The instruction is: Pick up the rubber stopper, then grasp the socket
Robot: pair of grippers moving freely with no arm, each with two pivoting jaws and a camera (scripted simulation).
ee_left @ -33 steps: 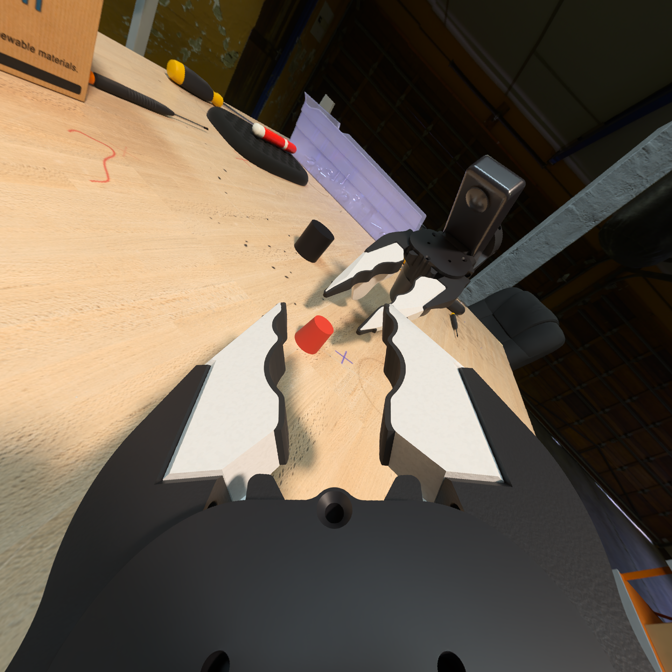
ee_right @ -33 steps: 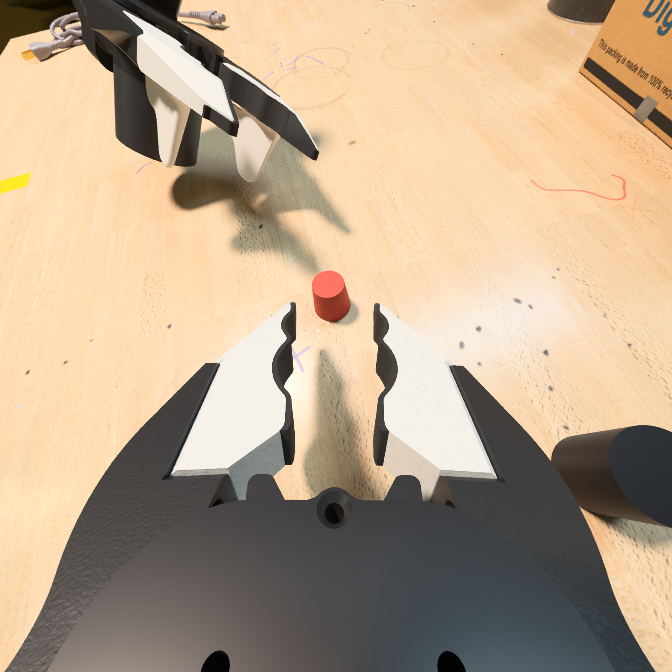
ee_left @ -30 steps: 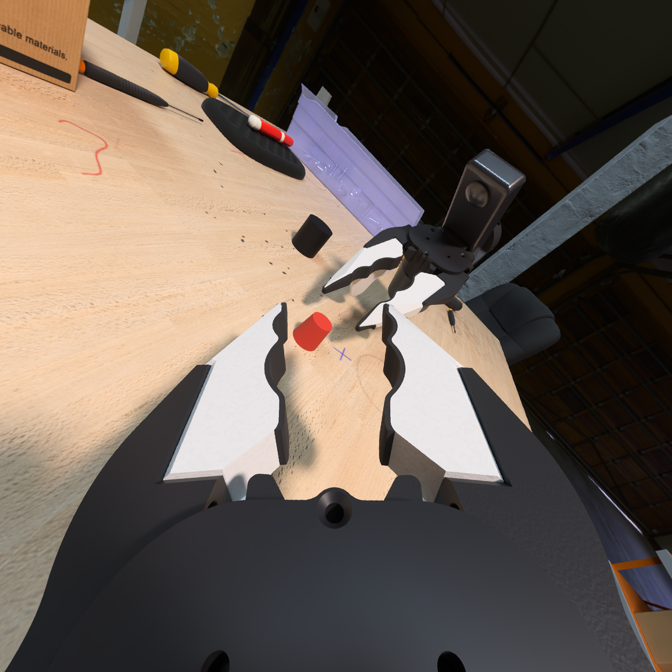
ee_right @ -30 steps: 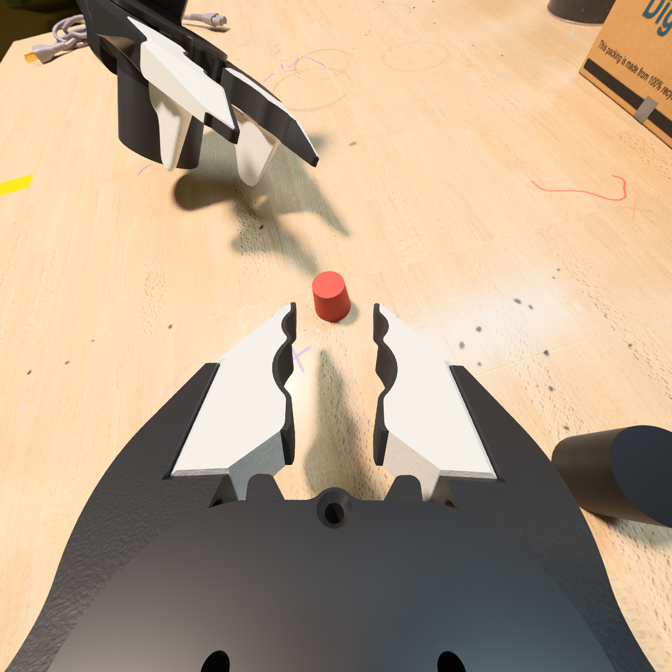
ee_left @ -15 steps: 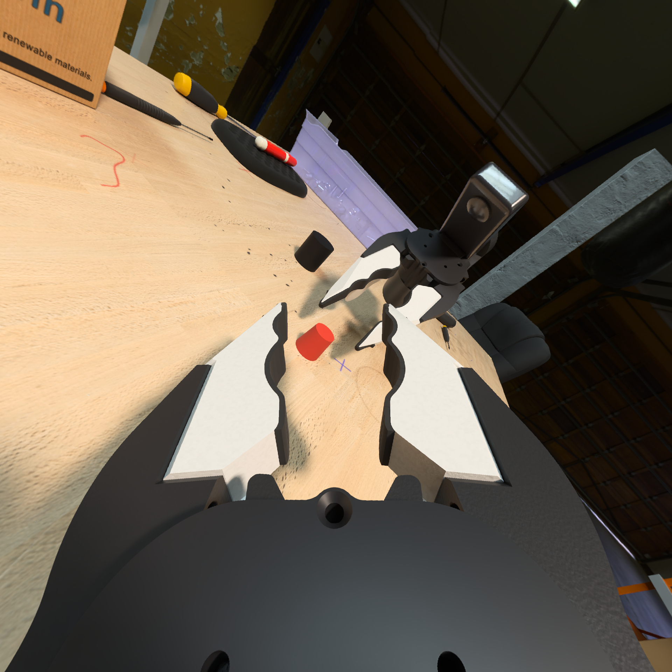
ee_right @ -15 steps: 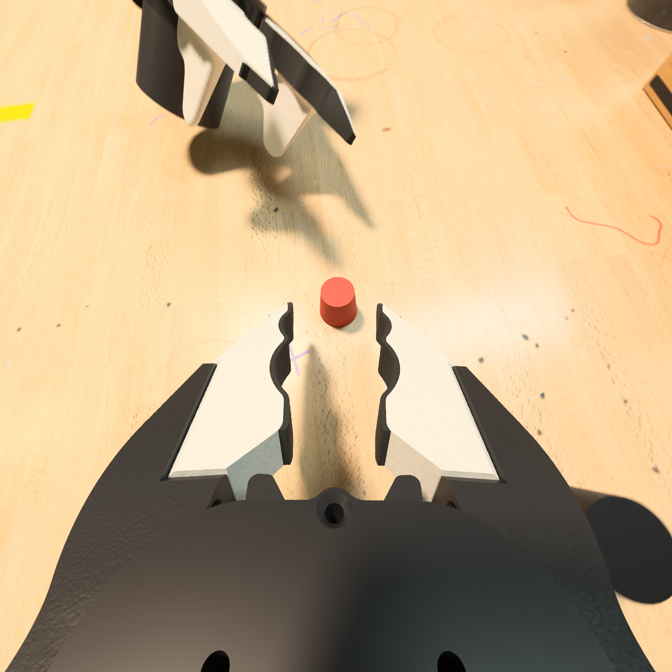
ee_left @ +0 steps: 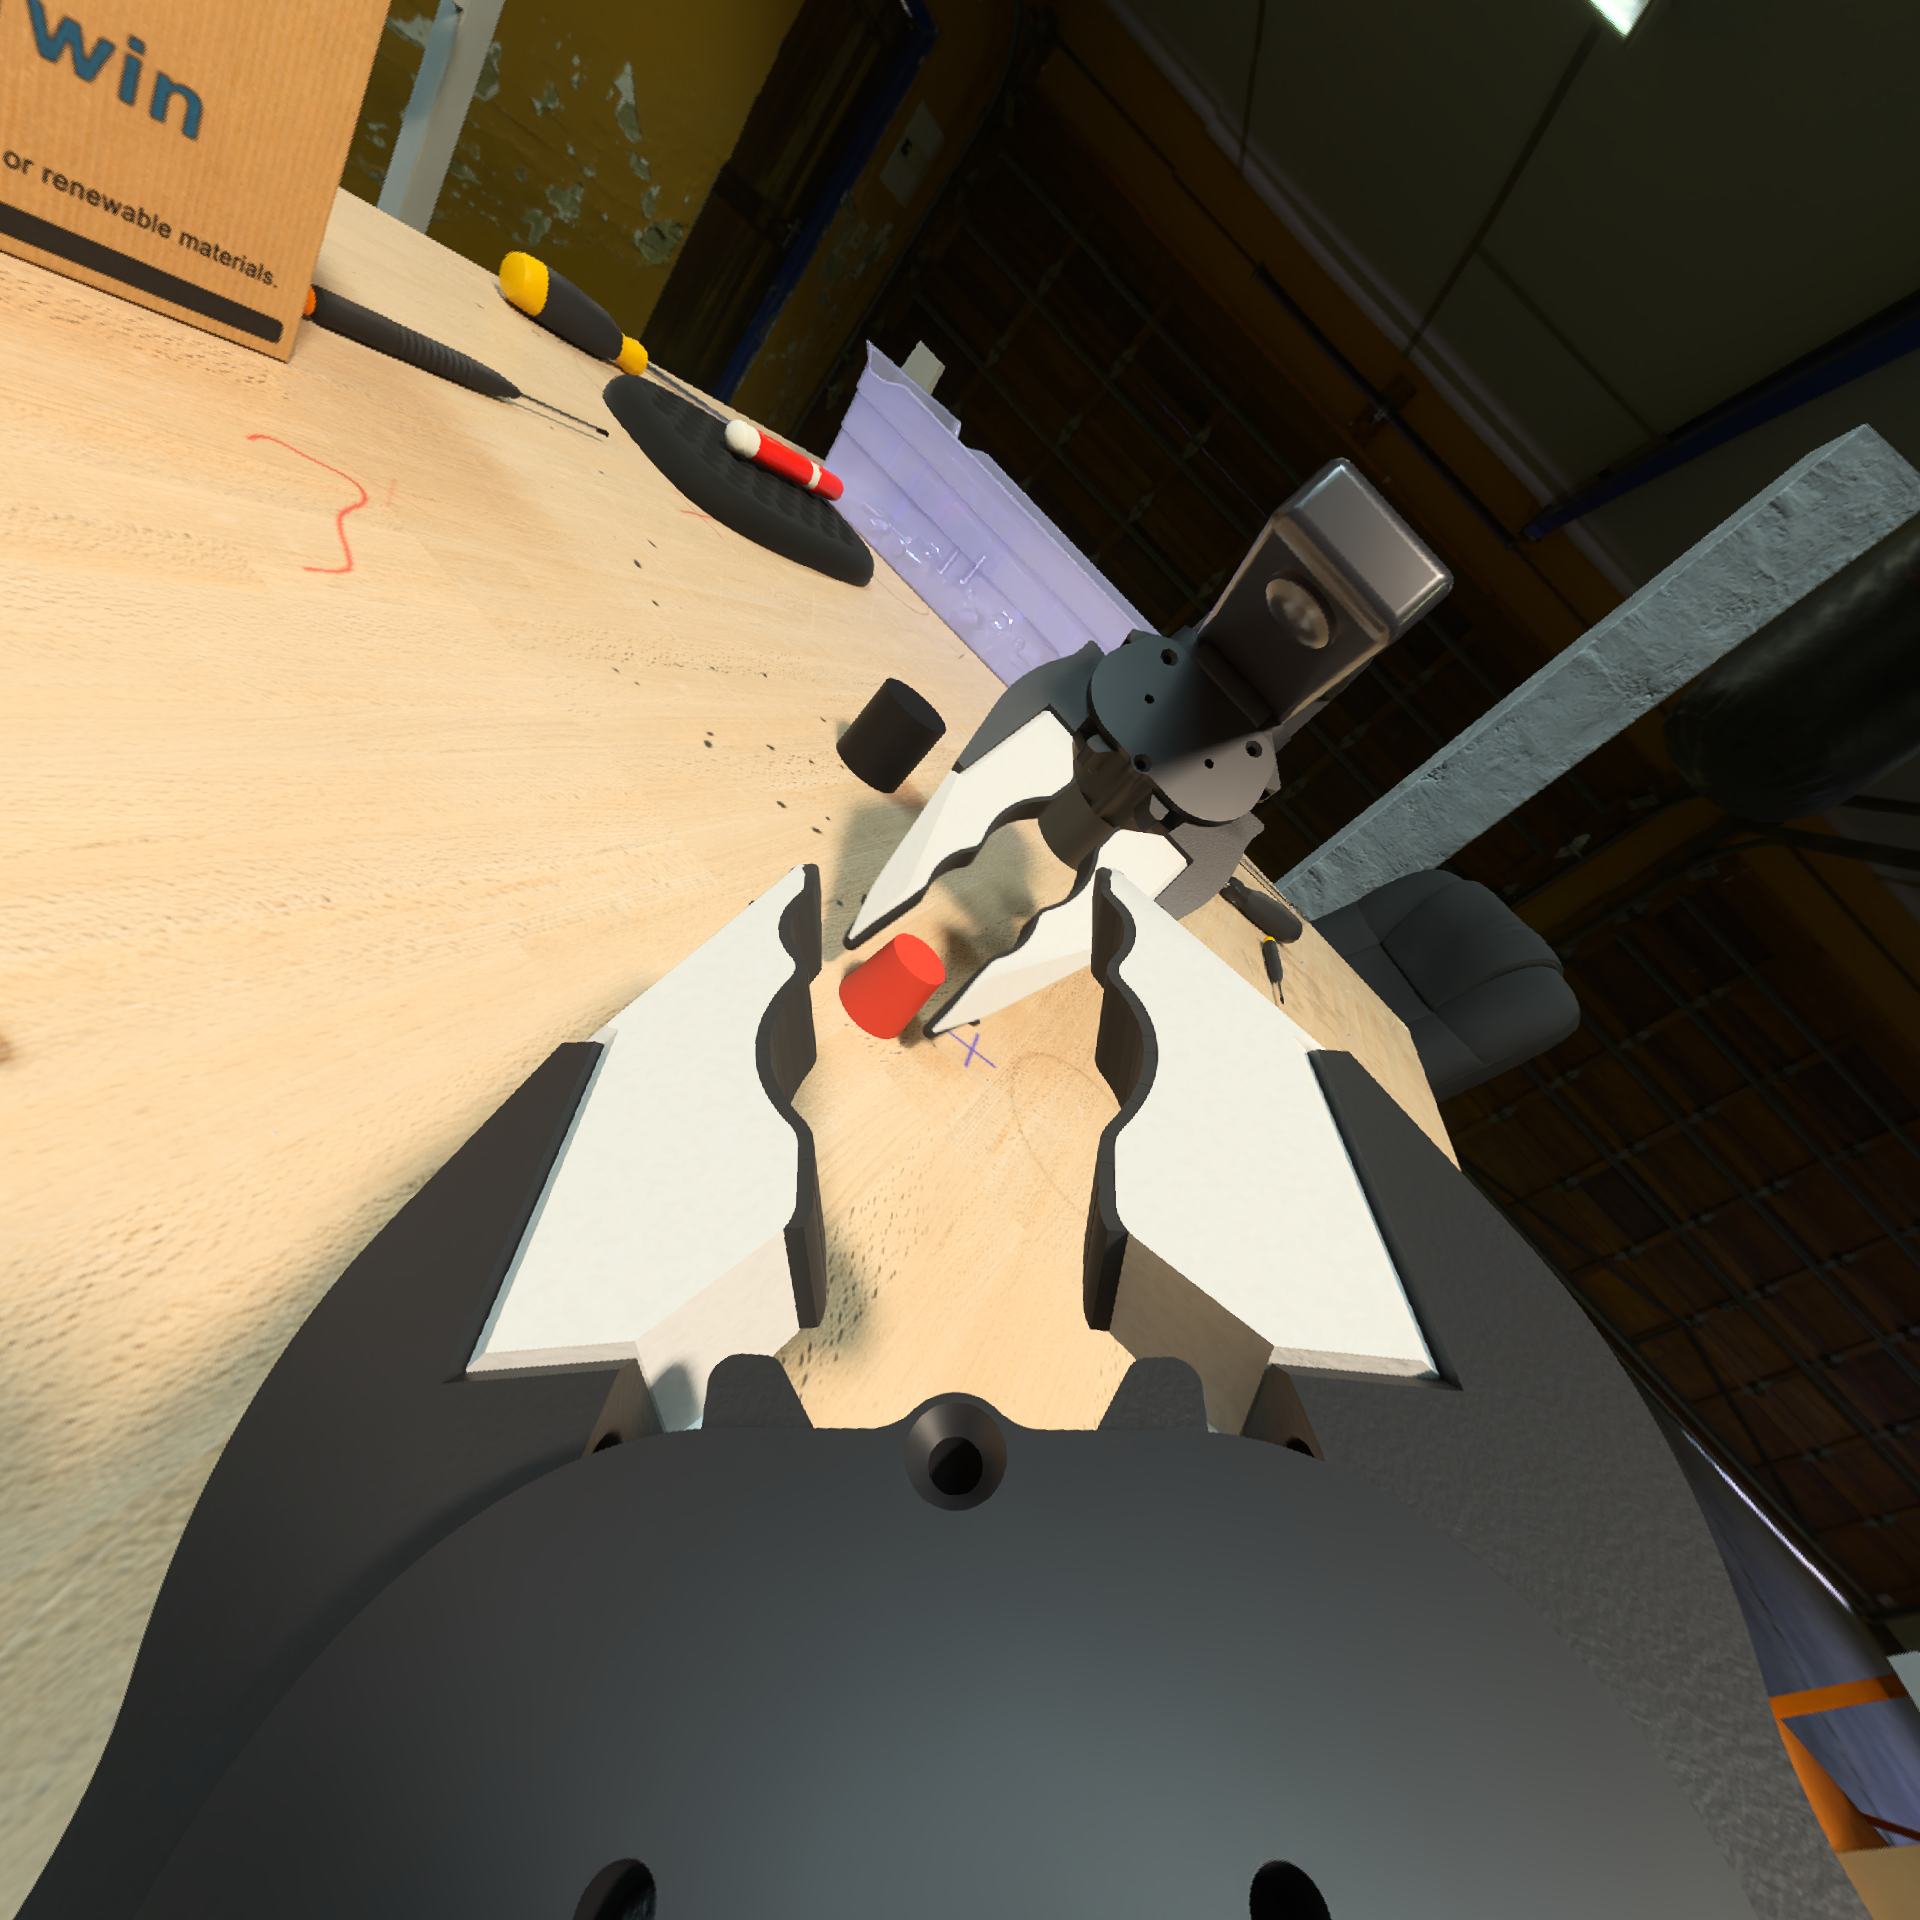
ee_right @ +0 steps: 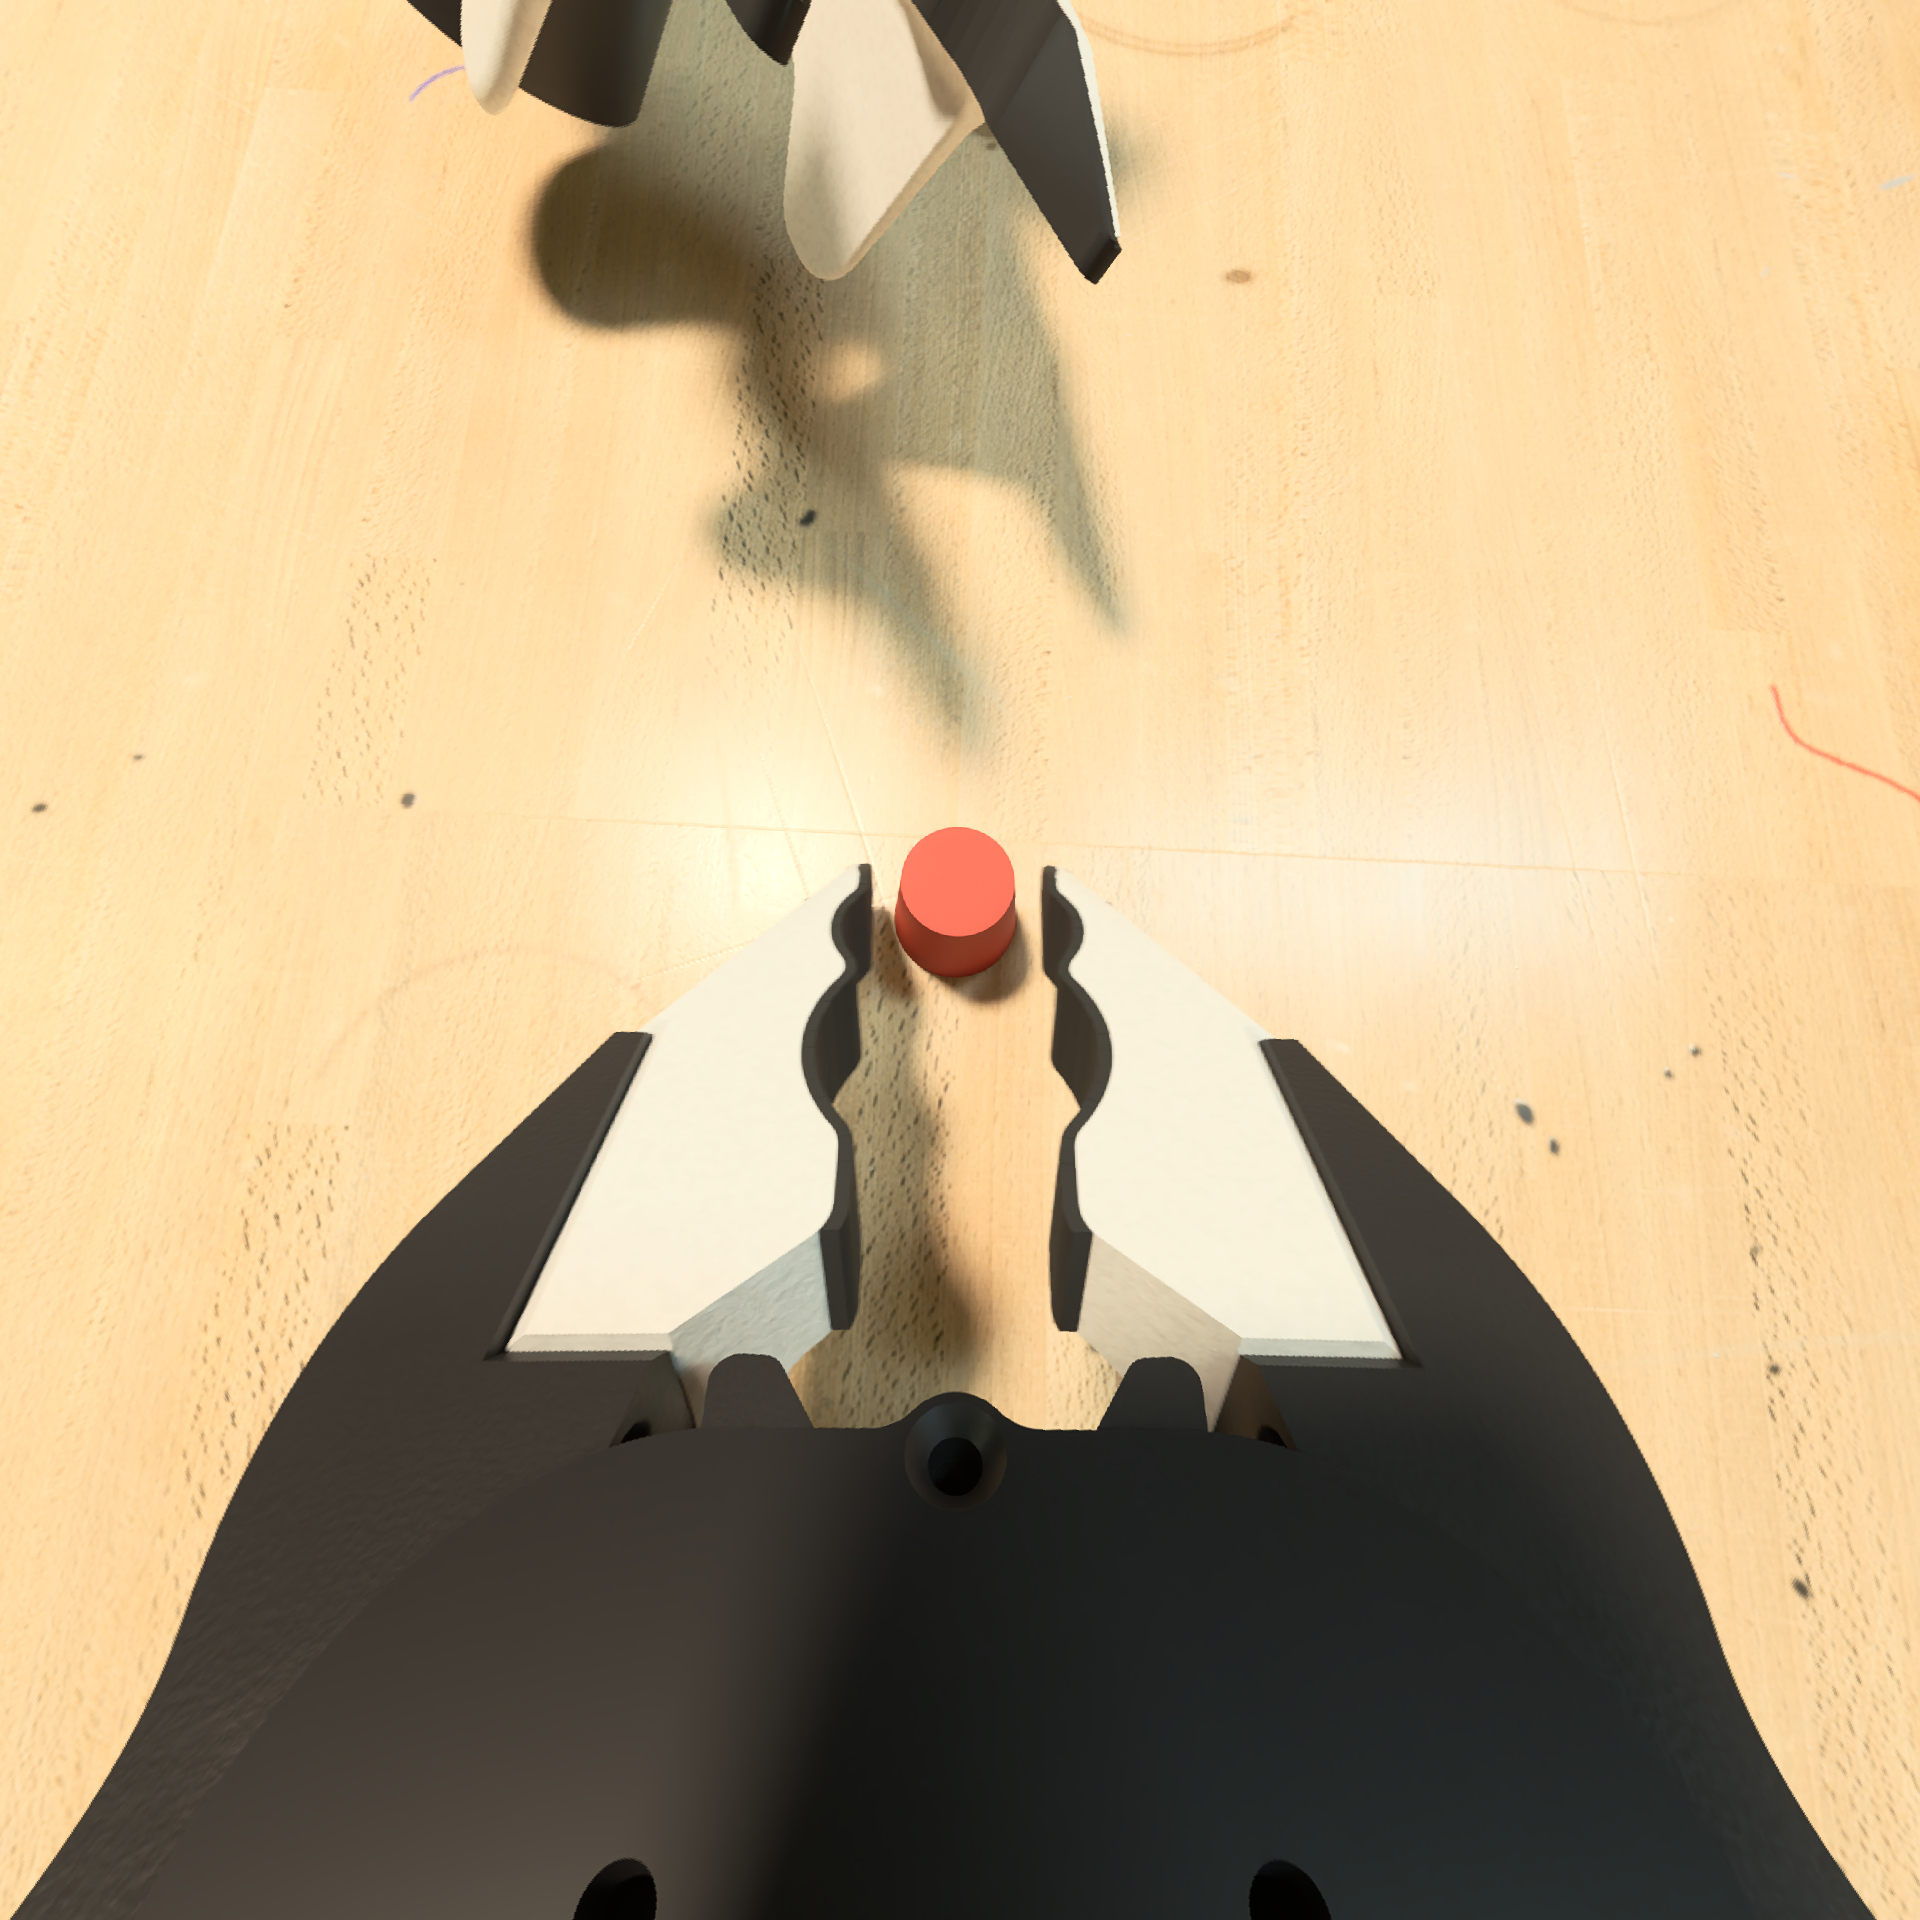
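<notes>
The red rubber stopper [ee_right: 955, 909] stands upright on the wooden table, wide end down. My right gripper [ee_right: 955, 873] is open, low over the table, with one fingertip on each side of the stopper and a thin gap on both sides. The left wrist view shows the same: the stopper [ee_left: 891, 985] sits between the right gripper's fingertips [ee_left: 1023, 769]. The socket [ee_left: 890, 734], a short black cylinder, lies on its side just beyond, left of the right gripper. My left gripper [ee_left: 954, 878] is open and empty, hovering short of the stopper. The socket is out of the right wrist view.
A cardboard box [ee_left: 156, 156] stands at the far left. Two screwdrivers [ee_left: 566, 307] lie beside a black mat [ee_left: 748, 509] that bears a red and white tool [ee_left: 784, 462]. A lilac tray [ee_left: 966, 540] lies along the table's edge. The left gripper's fingers [ee_right: 862, 156] hang ahead of the right gripper.
My right gripper has moved forward and down until its fingertips flank the stopper, and its jaws have narrowed a little. The left gripper has shifted only slightly. The stopper has not moved.
</notes>
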